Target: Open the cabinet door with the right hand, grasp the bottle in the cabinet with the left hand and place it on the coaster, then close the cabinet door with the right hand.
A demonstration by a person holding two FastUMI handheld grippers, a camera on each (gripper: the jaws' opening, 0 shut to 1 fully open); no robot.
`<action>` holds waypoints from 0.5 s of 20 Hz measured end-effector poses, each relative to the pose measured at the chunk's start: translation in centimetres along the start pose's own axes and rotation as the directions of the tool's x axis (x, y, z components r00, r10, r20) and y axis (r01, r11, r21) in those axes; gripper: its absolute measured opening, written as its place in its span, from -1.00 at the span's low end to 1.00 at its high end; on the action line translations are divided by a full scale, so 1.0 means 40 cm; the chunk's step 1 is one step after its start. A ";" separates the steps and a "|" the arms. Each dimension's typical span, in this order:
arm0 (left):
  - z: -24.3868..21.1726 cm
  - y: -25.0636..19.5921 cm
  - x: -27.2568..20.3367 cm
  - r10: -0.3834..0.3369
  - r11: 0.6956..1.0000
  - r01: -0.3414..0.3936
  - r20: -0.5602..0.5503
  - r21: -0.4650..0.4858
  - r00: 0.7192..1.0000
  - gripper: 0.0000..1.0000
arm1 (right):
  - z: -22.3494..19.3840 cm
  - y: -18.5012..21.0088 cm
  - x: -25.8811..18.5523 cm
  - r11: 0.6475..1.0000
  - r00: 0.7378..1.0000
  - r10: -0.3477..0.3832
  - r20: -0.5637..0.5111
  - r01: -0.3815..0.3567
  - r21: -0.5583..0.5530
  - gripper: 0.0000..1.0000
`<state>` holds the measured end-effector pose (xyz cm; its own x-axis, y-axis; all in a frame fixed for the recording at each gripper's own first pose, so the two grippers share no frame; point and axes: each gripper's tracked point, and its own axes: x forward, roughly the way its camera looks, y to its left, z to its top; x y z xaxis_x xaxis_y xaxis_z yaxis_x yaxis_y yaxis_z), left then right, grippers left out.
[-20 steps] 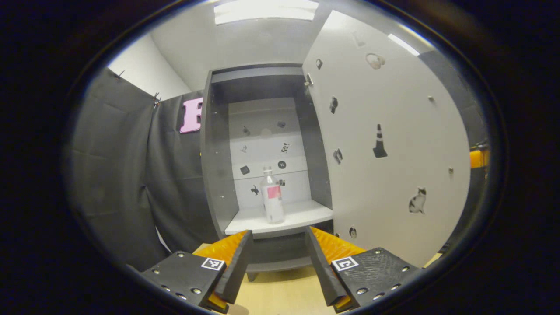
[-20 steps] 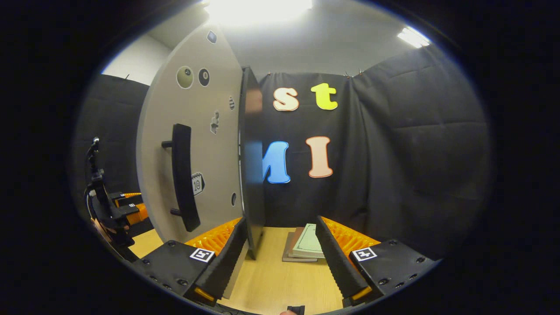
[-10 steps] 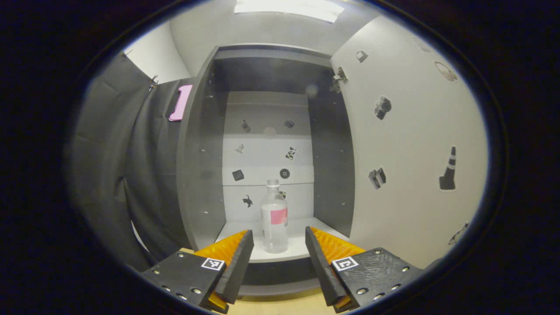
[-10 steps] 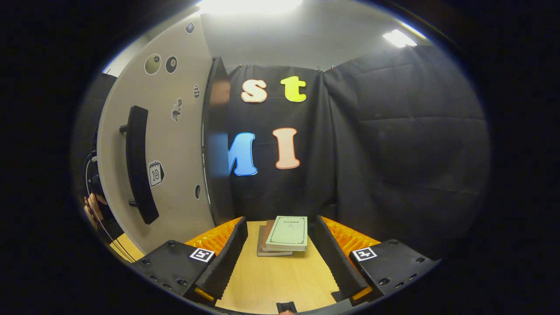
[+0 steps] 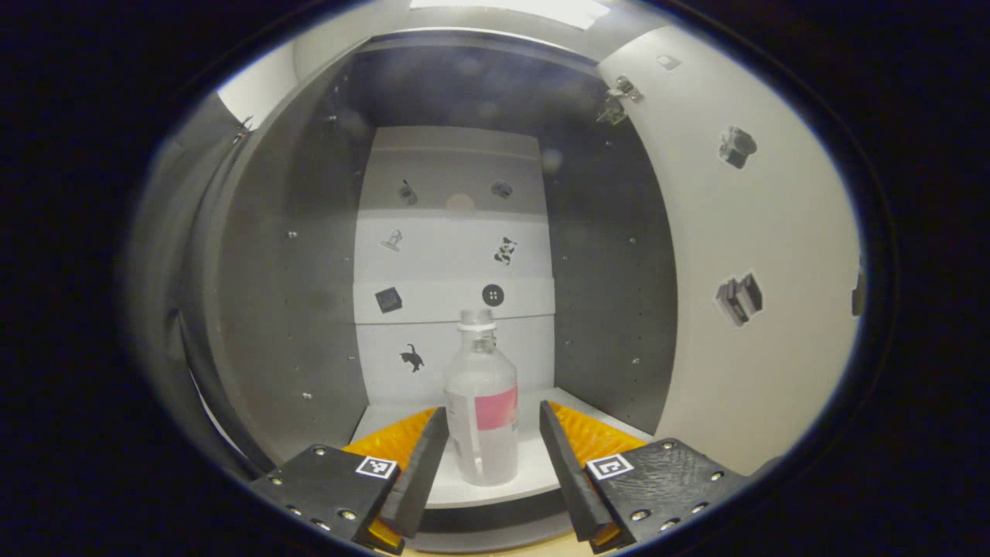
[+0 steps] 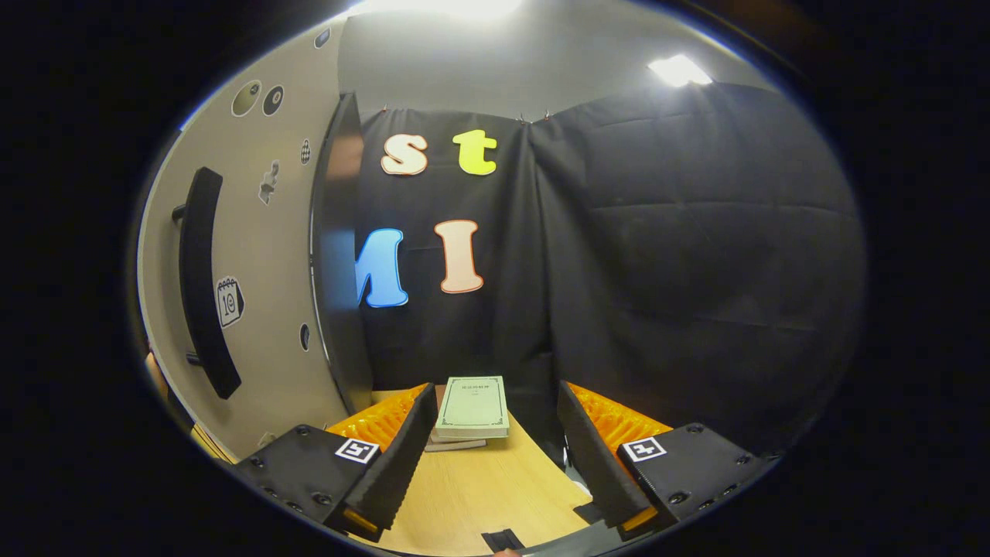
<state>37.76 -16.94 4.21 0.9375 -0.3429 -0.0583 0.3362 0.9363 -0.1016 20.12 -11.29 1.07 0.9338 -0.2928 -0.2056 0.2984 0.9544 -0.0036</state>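
Bottle (image 5: 483,402): upright on cabinet shelf (image 5: 534,472), dead ahead betw. our L gripper (image 5: 486,472) fingers, spread wide, not touching. R gripper (image 6: 489,456) wide, empty.

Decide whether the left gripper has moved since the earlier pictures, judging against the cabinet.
Yes. The left gripper has moved forward toward the cabinet: its interior now looms larger, and the bottle stands between the open jaws.

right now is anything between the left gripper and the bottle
No. In the left gripper view, only bare shelf separates the open left gripper from the bottle.
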 end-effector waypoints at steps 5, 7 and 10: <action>-0.042 0.023 0.086 -0.013 1.000 0.013 -0.025 0.001 1.000 0.48 | -0.027 0.004 -0.001 0.998 0.998 -0.057 -0.027 0.058 0.009 0.96; -0.043 0.025 0.105 -0.018 1.000 0.018 -0.020 0.000 1.000 0.47 | -0.033 -0.004 -0.004 0.996 0.996 -0.085 -0.033 0.085 0.001 0.96; -0.045 0.025 0.131 -0.027 1.000 0.027 -0.024 -0.004 0.999 0.47 | -0.034 -0.002 -0.010 0.995 0.995 -0.096 -0.040 0.097 0.011 0.97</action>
<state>42.83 -17.93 2.01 0.9258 -0.3696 -0.0789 0.3607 0.9265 -0.1069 19.47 -11.17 -0.19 0.8921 -0.3804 -0.2437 0.3893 0.9210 -0.0126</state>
